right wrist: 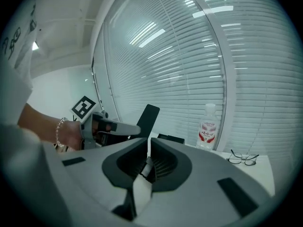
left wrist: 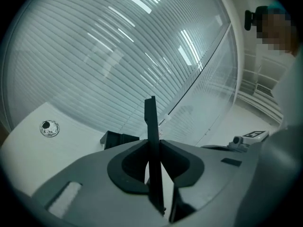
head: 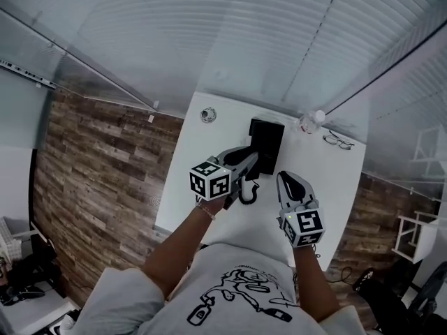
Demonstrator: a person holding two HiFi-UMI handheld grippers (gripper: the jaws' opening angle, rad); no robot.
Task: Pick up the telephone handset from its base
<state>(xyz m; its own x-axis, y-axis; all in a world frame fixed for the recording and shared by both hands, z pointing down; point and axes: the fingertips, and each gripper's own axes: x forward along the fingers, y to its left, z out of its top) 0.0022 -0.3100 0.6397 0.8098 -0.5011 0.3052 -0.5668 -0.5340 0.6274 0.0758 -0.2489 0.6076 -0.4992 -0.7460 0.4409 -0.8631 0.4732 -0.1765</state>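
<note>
From the head view: a white bench (head: 209,201) set against slatted blinds (head: 230,40). At its far middle, a black telephone base (head: 267,144). Just in front of the base, the left gripper (head: 251,161), with a black coiled cord (head: 248,191) hanging below it towards the bench. To the right and nearer the person, the right gripper (head: 285,179), apart from the base. Along the far edge, a small round object (head: 207,114) at left, a clear bottle (head: 311,121) and a pair of glasses (head: 339,142) at right.

From the left gripper view: fingers clamped on the telephone handset (left wrist: 151,126), seen edge-on as a thin dark slab standing upright between them. Behind and to the left, the base (left wrist: 118,139), apart from the handset. Farther left, the round object (left wrist: 49,128) lying on the bench.

From the right gripper view: fingers closed together with nothing between them. Ahead and to the left, the left gripper with the handset (right wrist: 148,117) rising tilted from its grip, off the base (right wrist: 170,138) that sits behind. At right, the bottle (right wrist: 207,126) upright, and the glasses (right wrist: 244,158) lying near it on the bench.
</note>
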